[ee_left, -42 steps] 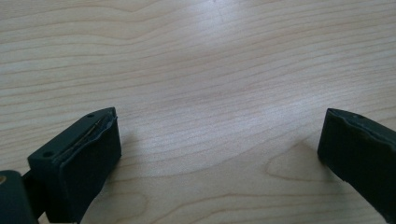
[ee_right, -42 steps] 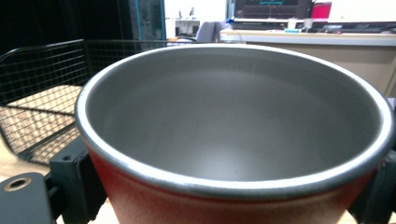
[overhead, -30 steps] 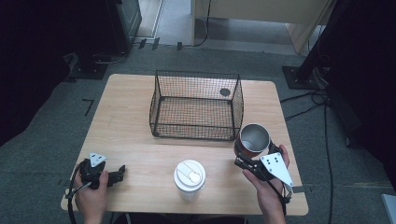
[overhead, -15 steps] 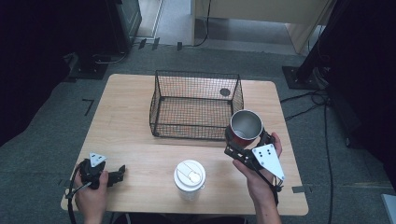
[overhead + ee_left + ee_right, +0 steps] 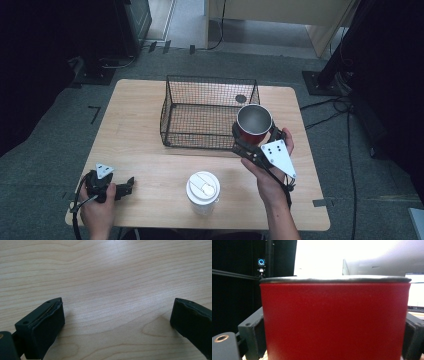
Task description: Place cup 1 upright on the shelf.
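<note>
A red cup (image 5: 254,123) with a shiny metal inside is held upright in the air by my right gripper (image 5: 253,138), just over the near right corner of the black wire basket (image 5: 200,112). In the right gripper view the red cup (image 5: 334,320) sits between both jaws, which press on its sides. My left gripper (image 5: 129,183) rests low at the table's near left corner, open. In the left gripper view its jaws stand wide apart over bare wood (image 5: 112,290) with nothing between them.
A clear cup with a white lid (image 5: 202,189) stands near the front edge, between the two hands. A small dark round thing (image 5: 241,98) lies in the basket's far right corner. The wooden table (image 5: 140,150) has dark floor and cables around it.
My right gripper has lifted the red cup and carried it left and away from me, from beside the basket to over its near right corner. The left gripper has stayed put.
</note>
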